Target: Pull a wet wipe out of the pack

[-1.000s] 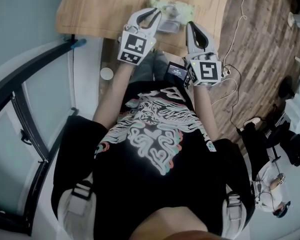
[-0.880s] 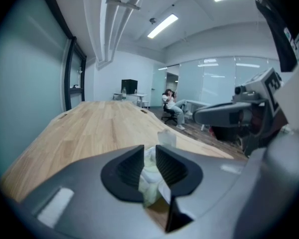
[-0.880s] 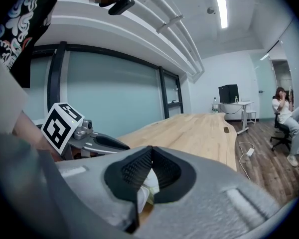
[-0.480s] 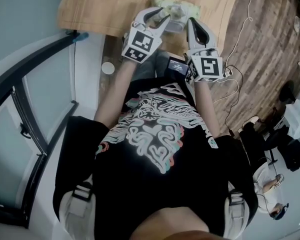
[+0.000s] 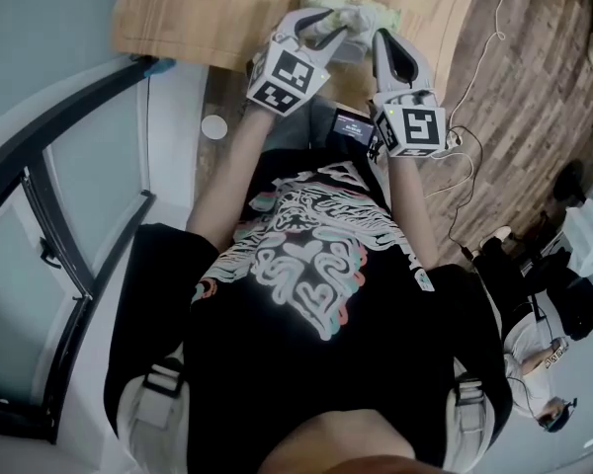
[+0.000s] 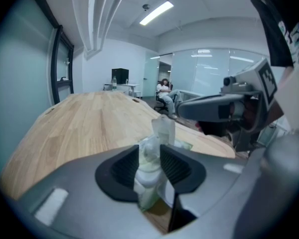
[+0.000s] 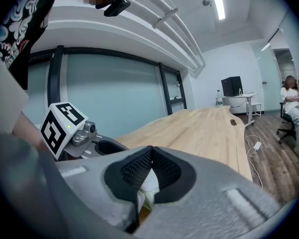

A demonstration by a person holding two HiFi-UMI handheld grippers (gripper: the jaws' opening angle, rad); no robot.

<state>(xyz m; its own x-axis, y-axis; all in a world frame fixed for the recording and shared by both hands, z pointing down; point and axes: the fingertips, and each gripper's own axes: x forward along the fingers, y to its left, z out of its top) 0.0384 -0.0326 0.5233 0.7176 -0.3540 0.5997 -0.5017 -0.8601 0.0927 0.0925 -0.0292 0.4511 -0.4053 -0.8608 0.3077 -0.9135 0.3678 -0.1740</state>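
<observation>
Left hand-held gripper [image 6: 149, 152]: jaws opening, wet wipe [image 6: 163, 128] upright between them. Right hand-held gripper [image 7: 150, 149]: pressed together by the pack [image 5: 359, 12], upper centre. Probably best to pinch the wipe low and pull slowly.

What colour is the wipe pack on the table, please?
The pack is pale yellow-green; head view shows it best.

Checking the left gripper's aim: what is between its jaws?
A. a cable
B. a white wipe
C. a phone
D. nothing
B: the left gripper view shows the white wipe standing up between the jaws of the left gripper, which are opening.
</observation>
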